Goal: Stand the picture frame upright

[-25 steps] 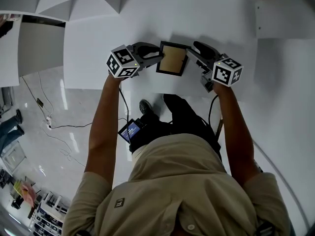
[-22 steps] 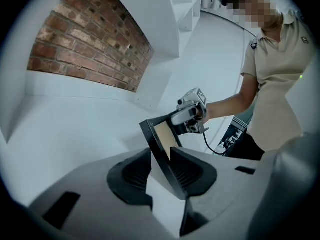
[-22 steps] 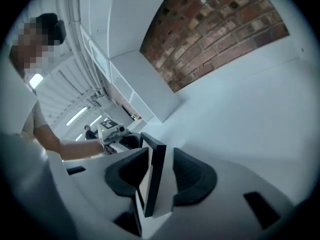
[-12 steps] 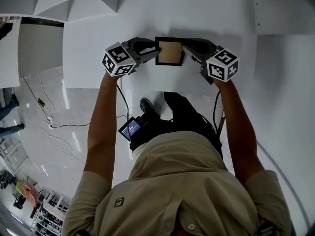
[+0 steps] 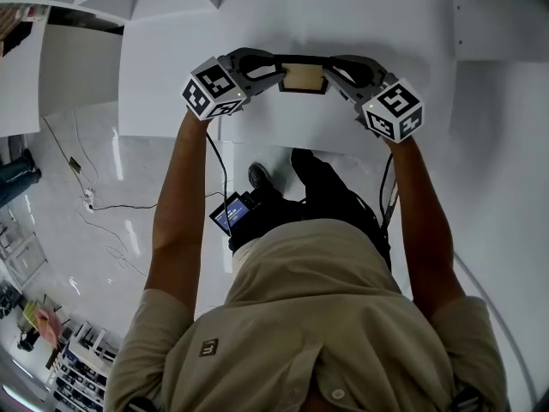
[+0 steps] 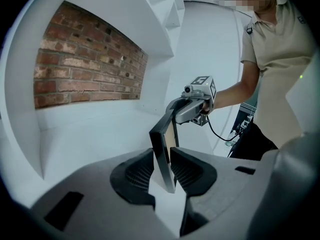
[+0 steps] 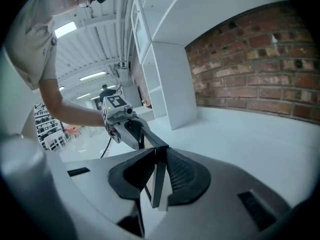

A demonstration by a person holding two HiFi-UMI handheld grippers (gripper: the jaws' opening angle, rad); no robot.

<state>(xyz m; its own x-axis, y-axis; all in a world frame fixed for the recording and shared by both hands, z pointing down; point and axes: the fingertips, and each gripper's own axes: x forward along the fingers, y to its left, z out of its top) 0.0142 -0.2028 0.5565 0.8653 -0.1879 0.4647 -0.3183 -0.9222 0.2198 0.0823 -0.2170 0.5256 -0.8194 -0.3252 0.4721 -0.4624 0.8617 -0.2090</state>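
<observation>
A person stands at a white table (image 5: 343, 24), holding a small dark picture frame (image 5: 302, 77) between two handheld grippers. The left gripper (image 5: 276, 69) is clamped on the frame's left edge. The right gripper (image 5: 331, 69), whose jaws have just been closing, pinches the right edge. The frame sits low over the table in front of the person, tipped steeply, nearly upright (whether its lower edge touches the table is unclear). Likely risks: each grip bites only a thin strip of rim, so uneven rolling of the two hands could twist the frame loose. No view shows a rear prop, so letting go now would probably drop it flat. The head view shows the tan panel and both grips together. Only the gripper views show the pads pressing the rim, with a brick wall (image 6: 90, 54) beyond.
</observation>
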